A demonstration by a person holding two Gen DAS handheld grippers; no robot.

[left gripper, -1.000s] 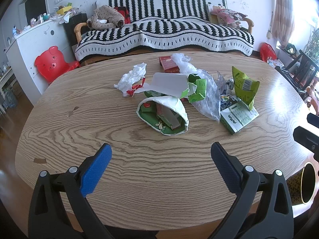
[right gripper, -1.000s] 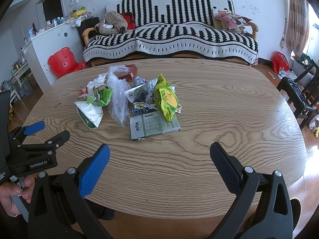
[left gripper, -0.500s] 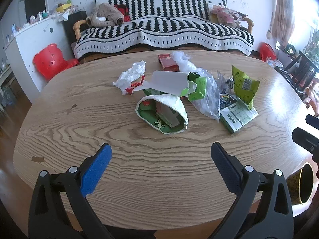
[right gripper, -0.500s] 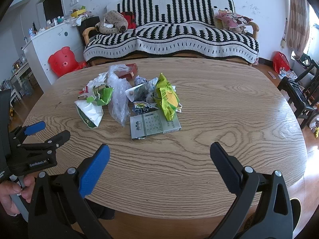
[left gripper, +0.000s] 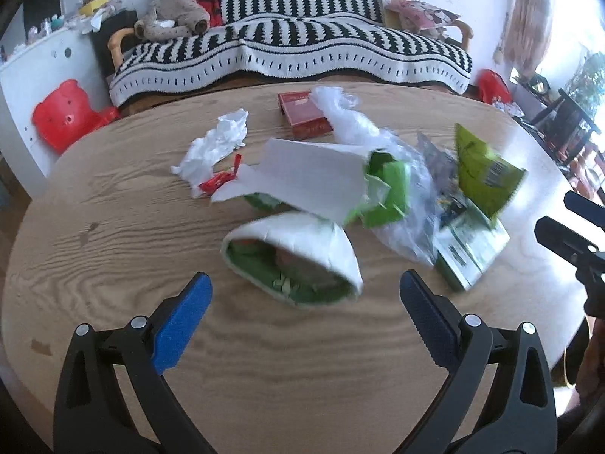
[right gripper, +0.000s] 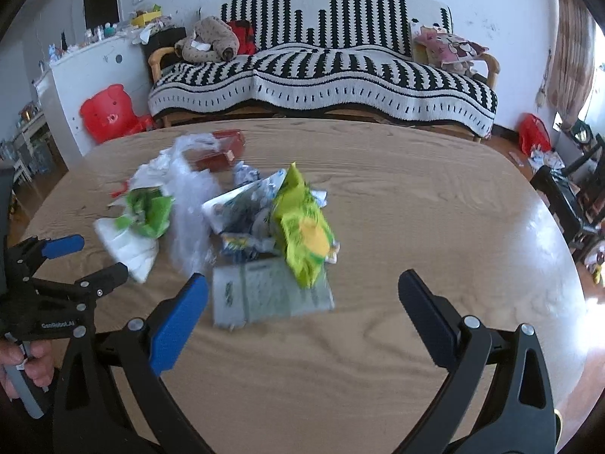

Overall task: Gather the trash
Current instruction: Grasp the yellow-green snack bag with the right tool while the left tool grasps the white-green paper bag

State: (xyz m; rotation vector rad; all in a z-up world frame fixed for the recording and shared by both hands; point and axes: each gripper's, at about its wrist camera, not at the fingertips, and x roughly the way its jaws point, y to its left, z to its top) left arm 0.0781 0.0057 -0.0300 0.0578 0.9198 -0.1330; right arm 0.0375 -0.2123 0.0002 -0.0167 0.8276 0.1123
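A pile of trash lies mid-table. In the left wrist view a curled white-and-green carton [left gripper: 302, 242] sits just ahead of my open left gripper [left gripper: 305, 290], with a white paper sheet [left gripper: 306, 178], crumpled white tissue [left gripper: 215, 143], a red box [left gripper: 302, 113], a clear plastic bag [left gripper: 401, 196] and a green snack bag [left gripper: 484, 174] beyond. In the right wrist view my open right gripper [right gripper: 302, 289] hovers over a flat grey-green box [right gripper: 264, 291], below a yellow-green snack bag [right gripper: 302, 227]. Neither gripper holds anything.
The oval wooden table [right gripper: 435, 227] carries the pile. Behind it stands a sofa with a black-and-white striped cover [right gripper: 321, 64]. A red bear-shaped stool [right gripper: 107, 111] and a white cabinet [right gripper: 87, 72] are at the left. Dark chairs [right gripper: 567, 193] stand at the right.
Both grippers have moved forward toward the trash pile, so the carton and the flat box now lie close in front of the fingers. The jaws stay open.
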